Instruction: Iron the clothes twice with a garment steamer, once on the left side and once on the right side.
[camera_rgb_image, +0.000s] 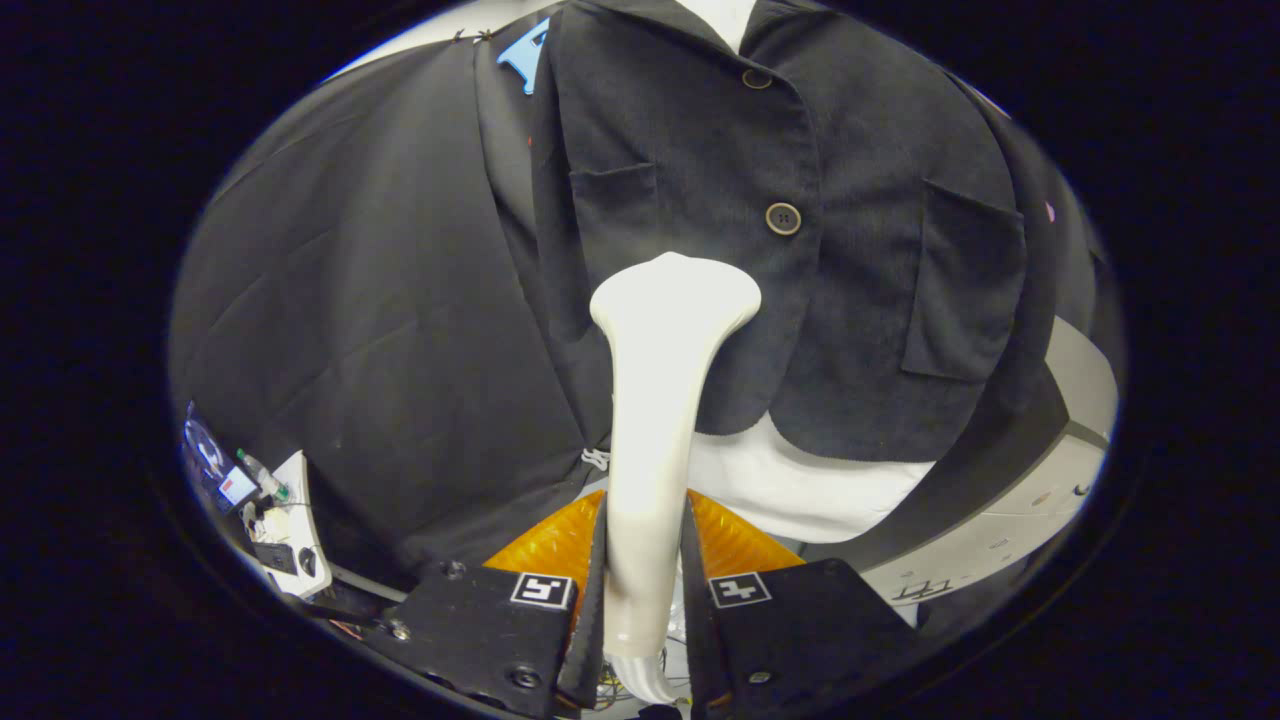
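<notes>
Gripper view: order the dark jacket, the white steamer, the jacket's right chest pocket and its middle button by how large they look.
1. Dark jacket
2. White steamer, held between the tongs; being nearest the camera inflates it
3. Chest pocket
4. Middle button

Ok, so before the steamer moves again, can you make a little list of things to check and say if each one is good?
1. Tongs holding the steamer: ok, both fingers press on its handle.
2. Steamer head pointing at the jacket: ok, the wide end faces the dark cloth just below the lower button.
3. Head touching the cloth: cannot tell from this angle.
4. Jacket hanging flat: ok, it is buttoned over the white dummy and the front lies smooth.
5. Steam coming out: cannot tell, none shows.
6. Which side has been done already: cannot tell; the head sits near the middle, slightly towards the side with the smaller pocket.
</notes>
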